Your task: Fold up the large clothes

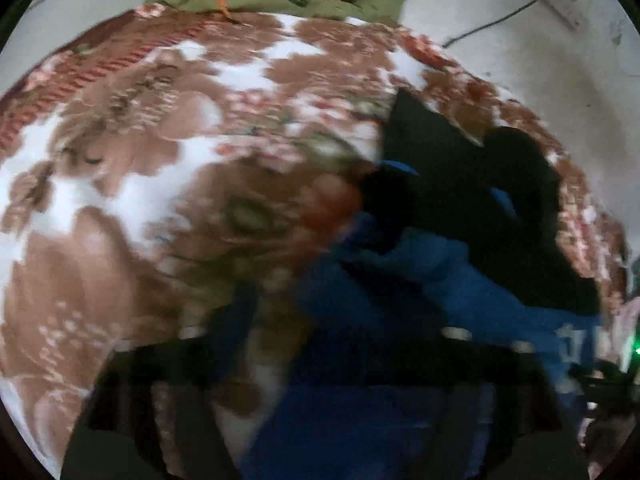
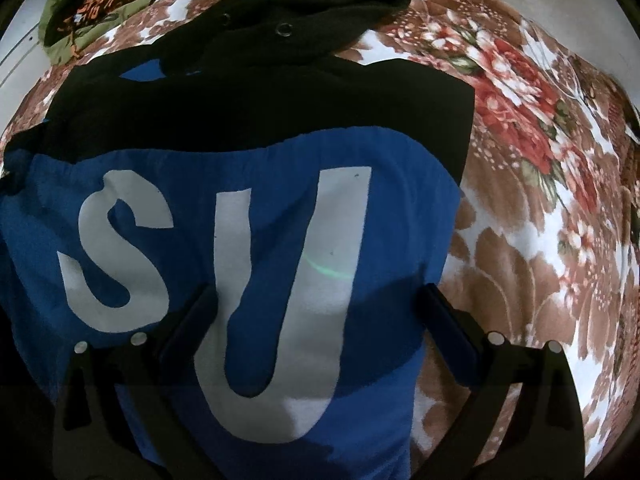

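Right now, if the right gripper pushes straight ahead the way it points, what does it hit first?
Most likely the blue panel of the hoodie, about at the white letter U, which lies between the open right gripper. Depth is unclear, but nothing shows in between.

Your left wrist view is smeared with motion blur: the left gripper (image 1: pixel 320 360) shows only as dark streaks along the bottom, so you cannot read how its jaws stand from it. The hoodie (image 1: pixel 460 280) there is a soft blue and black mass with no clear edges, cut off at the right. In your right wrist view the hoodie's lower hem runs out of the bottom edge and its left sleeve is lost in shadow. The green garment (image 2: pixel 80 12) at the far left is clipped by the rim.
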Demonstrator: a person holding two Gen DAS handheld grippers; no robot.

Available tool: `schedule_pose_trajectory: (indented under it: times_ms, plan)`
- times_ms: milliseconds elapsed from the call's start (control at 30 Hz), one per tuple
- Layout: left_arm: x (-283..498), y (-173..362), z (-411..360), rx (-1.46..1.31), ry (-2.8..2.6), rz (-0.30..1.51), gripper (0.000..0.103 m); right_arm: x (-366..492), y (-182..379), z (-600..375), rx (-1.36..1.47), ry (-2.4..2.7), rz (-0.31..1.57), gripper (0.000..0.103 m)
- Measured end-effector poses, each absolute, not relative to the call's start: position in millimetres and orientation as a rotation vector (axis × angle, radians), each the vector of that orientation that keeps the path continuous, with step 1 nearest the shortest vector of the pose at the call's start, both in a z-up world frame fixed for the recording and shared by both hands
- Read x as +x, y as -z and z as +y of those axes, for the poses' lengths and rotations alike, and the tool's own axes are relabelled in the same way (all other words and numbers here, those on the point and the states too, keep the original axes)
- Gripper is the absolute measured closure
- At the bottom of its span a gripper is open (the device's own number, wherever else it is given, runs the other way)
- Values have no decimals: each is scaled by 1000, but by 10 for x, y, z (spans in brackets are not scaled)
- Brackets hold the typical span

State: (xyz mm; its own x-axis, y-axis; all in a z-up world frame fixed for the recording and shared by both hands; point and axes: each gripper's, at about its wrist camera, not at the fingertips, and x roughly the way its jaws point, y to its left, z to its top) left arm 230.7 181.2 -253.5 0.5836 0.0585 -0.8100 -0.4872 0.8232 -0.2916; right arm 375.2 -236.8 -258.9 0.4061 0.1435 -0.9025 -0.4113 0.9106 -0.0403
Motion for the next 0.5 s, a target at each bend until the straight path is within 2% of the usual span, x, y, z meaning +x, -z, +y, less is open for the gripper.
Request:
schedule_pose_trajectory:
  times_ms: [100,167,233,300,400,500]
  plan:
    - [2227,2477,1952,-491,-368,901,20,3736,2575,-2374,-256,-342,1096,5]
    - [2177,2382,1970,-415,-401,906,20,3718,2533,-2390,-236,-326,1092,5]
    - [2186,2312,1975,-326,-433,930,10,3674,2318,-2445,-146,-299,1050,5]
    - [2263,2187,1902,-221,-463,970,10,3644,2088,-2447,-75,-316,1013,5]
    - [2392,1856,1551,-72,-435,939,6,3638,1771,-2323,-45,-322,996,5]
    - [2549,1539,999,29,-314,869,5,3675,1593,-2111,-53,-350,978,5]
